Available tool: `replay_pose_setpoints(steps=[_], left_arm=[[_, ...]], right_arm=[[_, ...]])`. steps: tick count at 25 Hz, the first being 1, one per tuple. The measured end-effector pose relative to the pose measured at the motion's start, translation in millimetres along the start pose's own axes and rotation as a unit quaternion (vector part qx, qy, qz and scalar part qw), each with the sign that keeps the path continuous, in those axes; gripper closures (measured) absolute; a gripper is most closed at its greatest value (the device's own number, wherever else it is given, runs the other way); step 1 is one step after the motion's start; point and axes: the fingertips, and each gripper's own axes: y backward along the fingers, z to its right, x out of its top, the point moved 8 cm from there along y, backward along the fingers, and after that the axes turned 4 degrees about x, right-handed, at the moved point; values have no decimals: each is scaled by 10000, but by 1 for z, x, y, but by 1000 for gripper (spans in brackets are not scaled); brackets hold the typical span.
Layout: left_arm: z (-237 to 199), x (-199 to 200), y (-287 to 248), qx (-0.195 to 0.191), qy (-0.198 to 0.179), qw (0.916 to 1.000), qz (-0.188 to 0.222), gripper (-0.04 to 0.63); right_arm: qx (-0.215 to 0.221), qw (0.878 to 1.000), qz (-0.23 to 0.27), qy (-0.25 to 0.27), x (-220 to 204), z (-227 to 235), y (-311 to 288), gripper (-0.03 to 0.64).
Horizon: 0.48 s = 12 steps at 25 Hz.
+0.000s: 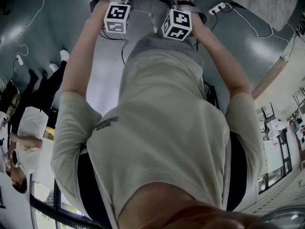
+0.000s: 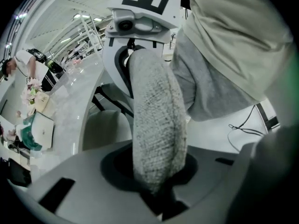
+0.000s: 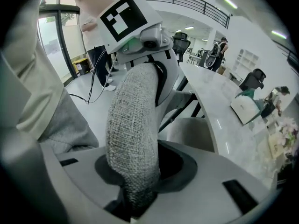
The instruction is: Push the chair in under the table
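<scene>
The chair's grey fabric backrest (image 2: 156,125) runs upright through both gripper views, and its top edge (image 1: 145,1) shows between my two hands in the head view. My left gripper (image 2: 156,183) is shut on that rim, its marker cube (image 1: 117,17) above my left arm. My right gripper (image 3: 135,190) is shut on the same rim a little further along (image 3: 133,125), with its cube (image 1: 177,24) beside the other. The pale seat (image 3: 191,129) lies next to the edge of the white marble table (image 3: 219,92), which also shows in the left gripper view (image 2: 70,92).
A white box (image 3: 250,108) and flowers (image 3: 285,134) lie on the table. A person in a white shirt (image 2: 23,64) bends over its far end. Cables (image 1: 28,32) and a power strip (image 1: 217,7) lie on the floor. Office chairs (image 3: 180,41) stand further back.
</scene>
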Motion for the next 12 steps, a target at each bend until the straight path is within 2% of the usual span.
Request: replay_pose_setpoints(steps=[12], left_arm=[[-62, -17, -10, -9, -148, 9998, 93, 505]], right_arm=[[-61, 9999, -82, -131, -6, 62, 0, 491]])
